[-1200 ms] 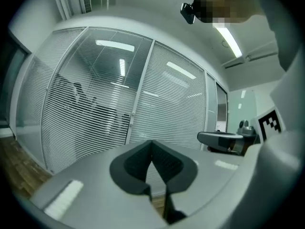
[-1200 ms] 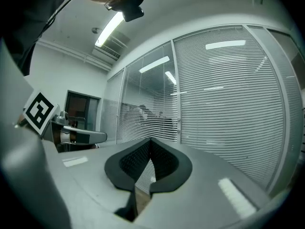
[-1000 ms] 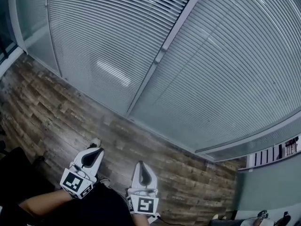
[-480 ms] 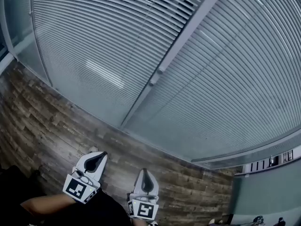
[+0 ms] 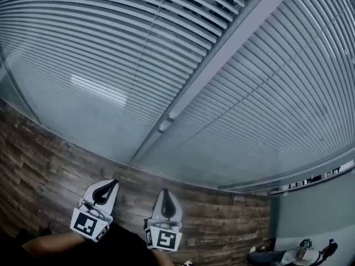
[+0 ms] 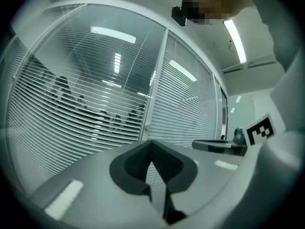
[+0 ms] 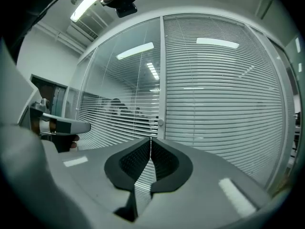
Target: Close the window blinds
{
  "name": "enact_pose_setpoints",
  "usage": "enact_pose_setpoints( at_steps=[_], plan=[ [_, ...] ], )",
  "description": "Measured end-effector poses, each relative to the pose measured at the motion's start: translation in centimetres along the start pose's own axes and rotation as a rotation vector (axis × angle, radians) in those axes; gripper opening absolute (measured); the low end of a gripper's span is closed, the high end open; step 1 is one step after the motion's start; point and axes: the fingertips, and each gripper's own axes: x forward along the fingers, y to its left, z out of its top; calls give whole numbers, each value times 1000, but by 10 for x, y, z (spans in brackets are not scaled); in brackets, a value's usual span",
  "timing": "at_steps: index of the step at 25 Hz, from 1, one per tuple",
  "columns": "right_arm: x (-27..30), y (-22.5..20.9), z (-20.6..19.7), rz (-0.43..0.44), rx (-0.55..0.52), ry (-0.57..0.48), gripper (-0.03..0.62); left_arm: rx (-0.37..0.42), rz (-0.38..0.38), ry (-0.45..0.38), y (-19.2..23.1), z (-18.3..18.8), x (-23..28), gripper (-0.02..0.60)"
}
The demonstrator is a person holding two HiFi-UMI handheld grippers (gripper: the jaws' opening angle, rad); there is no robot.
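Both grippers are low in the head view, side by side above the wood floor (image 5: 39,165), and both point toward the glass wall. The left gripper (image 5: 113,182) has its jaws together, tip against tip, with nothing between them; its own view shows this clearly. The right gripper (image 5: 165,192) is the same: jaws closed on each other, nothing held. The blinds (image 5: 100,49) hang in the glass wall in front of the grippers, well apart from them, and neither gripper touches anything. A pale post (image 5: 227,49) divides the wall into two panes, and a small round knob (image 5: 164,127) sits low on this post. In the gripper views the slats of the left pane (image 6: 81,104) stand partly open, so dark shapes of people show between them. The slats of the right pane (image 7: 224,109) look flatter and let little through.
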Motion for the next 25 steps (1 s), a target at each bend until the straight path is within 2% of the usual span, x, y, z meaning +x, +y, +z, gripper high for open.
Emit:
enact_pose_setpoints(
  at_steps=[3, 5, 10, 13, 19, 25],
  plan=[
    [29, -1, 6, -15, 23, -15, 19, 19, -61, -10, 9, 8, 21, 2],
    [43, 0, 8, -4, 46, -17, 31, 24, -66, -18, 14, 12, 28, 2],
    [71, -6, 11, 80, 56, -16, 46, 7, -14, 0, 18, 7, 48, 2],
    [87, -9, 19, 144, 53, -40, 57, -11, 30, -20, 23, 9, 52, 2],
    [116, -12, 21, 230, 18, -39, 55, -4, 176, -37, 45, -5, 49, 2],
    [164, -20, 34, 227, 14, -33, 88, 7, 207, -44, 60, 4, 53, 2]
  ],
)
